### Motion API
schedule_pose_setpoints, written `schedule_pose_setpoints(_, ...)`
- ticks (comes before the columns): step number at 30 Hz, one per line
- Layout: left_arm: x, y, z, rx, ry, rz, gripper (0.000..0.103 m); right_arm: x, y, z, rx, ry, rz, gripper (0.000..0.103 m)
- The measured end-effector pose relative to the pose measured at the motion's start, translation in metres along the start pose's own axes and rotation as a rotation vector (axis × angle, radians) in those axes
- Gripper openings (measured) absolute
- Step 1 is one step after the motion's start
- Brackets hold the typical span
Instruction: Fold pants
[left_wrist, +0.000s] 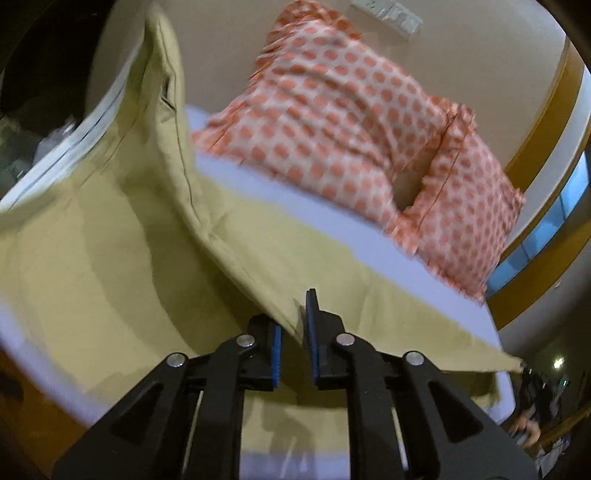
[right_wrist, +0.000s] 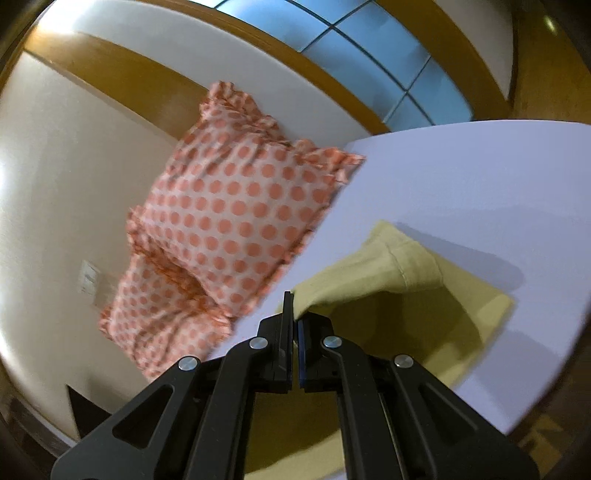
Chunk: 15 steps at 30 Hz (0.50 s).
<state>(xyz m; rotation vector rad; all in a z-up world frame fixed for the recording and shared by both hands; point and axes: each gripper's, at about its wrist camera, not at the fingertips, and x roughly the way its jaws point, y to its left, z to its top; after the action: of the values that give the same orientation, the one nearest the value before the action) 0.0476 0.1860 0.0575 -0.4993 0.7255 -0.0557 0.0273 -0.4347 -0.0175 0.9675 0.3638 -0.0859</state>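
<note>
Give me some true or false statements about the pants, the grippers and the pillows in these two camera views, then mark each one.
1. The pants are yellowish. True.
2. The right gripper is wide open and holds nothing. False: it is shut on a fold of the pants.
3. The pillows have orange dots. True.
4. The pants lie on a wooden floor. False: they lie on a pale lavender sheet.
5. The left gripper grips a pillow. False: pants fabric sits between its jaws.

You have one pair of yellow pants (left_wrist: 110, 240), two grippers, and two polka-dot pillows (left_wrist: 332, 122) beside the pants.
</note>
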Motion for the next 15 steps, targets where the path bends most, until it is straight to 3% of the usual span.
schedule_pose_setpoints(2,-0.005,0.014,-0.023,-0.034,0.004,0.029,0.011,0.001,-0.011,-0.007,0.012,0.021,-0.041,0.002)
schedule_pose_setpoints(6,-0.008,0.034,-0.047,-0.090,0.020,0.008,0.011,0.004,-0.033,-0.016,0.051,0.048,-0.089,0.002)
schedule_pose_setpoints(10,-0.007,0.038,-0.056,-0.080,0.024,-0.004,0.009,0.004,-0.041,-0.020,0.048,0.057,-0.117,0.002)
schedule_pose_setpoints(14,-0.008,0.042,-0.067,-0.064,0.043,-0.013,0.008,-0.005,-0.042,-0.024,0.019,0.064,-0.204,0.002)
schedule_pose_setpoints(15,-0.010,0.044,-0.070,-0.063,0.045,-0.015,0.008,-0.010,-0.041,-0.025,0.003,0.060,-0.226,0.009)
